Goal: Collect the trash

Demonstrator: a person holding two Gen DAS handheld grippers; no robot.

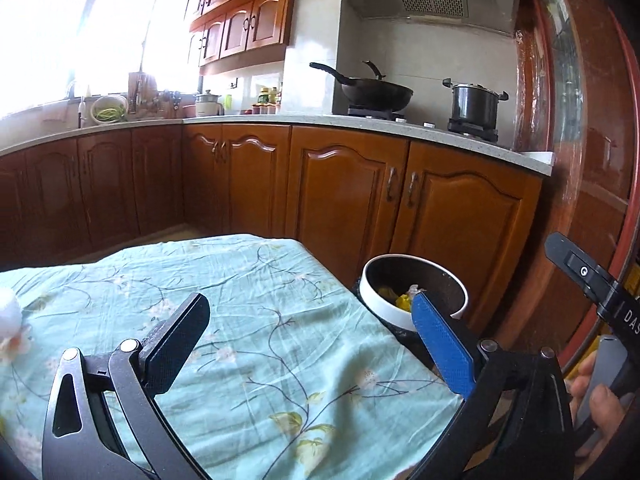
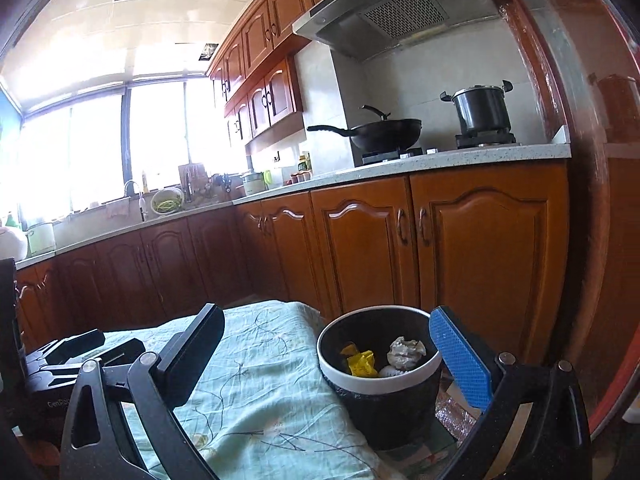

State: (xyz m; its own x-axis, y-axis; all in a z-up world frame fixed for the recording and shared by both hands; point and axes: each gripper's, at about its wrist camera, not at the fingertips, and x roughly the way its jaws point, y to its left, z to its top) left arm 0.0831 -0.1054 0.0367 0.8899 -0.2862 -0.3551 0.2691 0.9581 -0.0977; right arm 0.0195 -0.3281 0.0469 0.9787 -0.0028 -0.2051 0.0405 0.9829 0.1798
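My left gripper [image 1: 309,300] stands open above a table covered with a pale green flowered cloth [image 1: 256,280], with nothing between its black and blue pads. A round trash bin [image 1: 366,294] with a white rim stands just off the table's right edge, ahead of the blue pad. A white crumpled lump [image 1: 8,312] lies on the cloth at the far left. My right gripper [image 2: 326,314] is open and empty, just above and before the bin [image 2: 376,387]. Inside the bin lie a yellow wrapper [image 2: 360,362] and a crumpled paper ball [image 2: 406,352]. The left gripper [image 2: 108,344] shows at the lower left.
Wooden kitchen cabinets [image 1: 344,200] run close behind the table and bin. On the counter a black wok [image 1: 376,94] and a steel pot [image 1: 476,106] stand on the stove. A red-brown door frame [image 1: 580,160] rises on the right. A hand [image 1: 600,404] grips the other tool.
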